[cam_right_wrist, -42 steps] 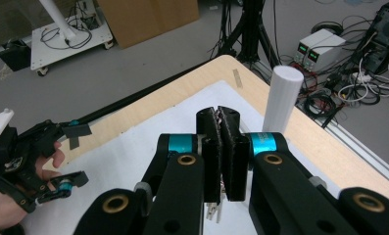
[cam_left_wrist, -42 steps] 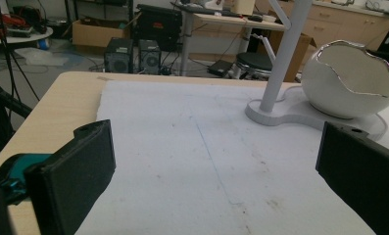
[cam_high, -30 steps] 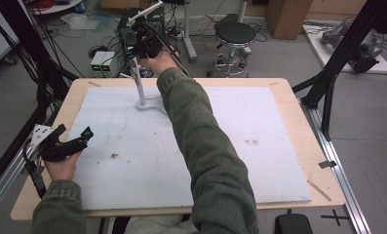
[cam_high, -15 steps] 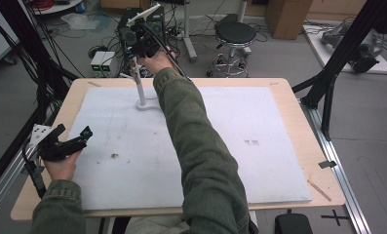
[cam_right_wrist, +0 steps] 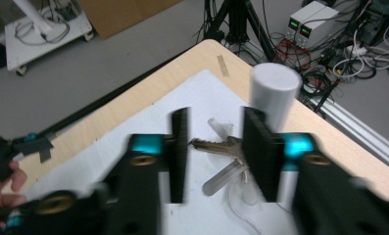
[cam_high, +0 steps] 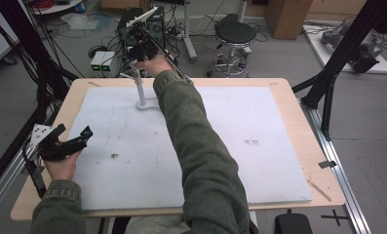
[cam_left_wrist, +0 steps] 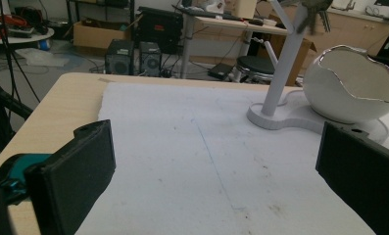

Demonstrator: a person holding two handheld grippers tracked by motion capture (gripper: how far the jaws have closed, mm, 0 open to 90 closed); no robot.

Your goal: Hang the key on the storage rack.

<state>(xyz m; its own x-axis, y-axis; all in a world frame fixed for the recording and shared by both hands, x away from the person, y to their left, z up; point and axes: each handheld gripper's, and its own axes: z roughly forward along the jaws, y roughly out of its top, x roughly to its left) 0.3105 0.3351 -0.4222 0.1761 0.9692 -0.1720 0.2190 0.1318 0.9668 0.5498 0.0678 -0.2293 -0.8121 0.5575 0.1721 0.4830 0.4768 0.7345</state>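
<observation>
A white peg stand point(cam_high: 141, 92) rises at the far left of the white mat point(cam_high: 259, 161), with a white eggshell-shaped bowl point(cam_left_wrist: 351, 88) on its base. A bunch of keys point(cam_right_wrist: 219, 145) hangs on a peg point(cam_right_wrist: 226, 178) beside the post's top point(cam_right_wrist: 275, 88). My right gripper point(cam_right_wrist: 214, 152) hovers over the stand's top point(cam_high: 134, 58); its jaws have just been opening and stand apart on either side of the keys, without pressing them. My left gripper point(cam_high: 73, 131) rests in the hand at the mat's left edge, jaws wide open and empty point(cam_left_wrist: 216, 181), facing the stand point(cam_left_wrist: 280, 63).
The wooden table's rim point(cam_high: 298, 85) frames the mat. Black frame struts point(cam_high: 327, 87) stand at the right edge. A stool point(cam_high: 235, 34), power supplies point(cam_high: 102, 61) and cables lie on the floor beyond the far edge.
The right forearm has swung slightly to the left while its hand stays at the stand's top. The left hand and its gripper have kept still.
</observation>
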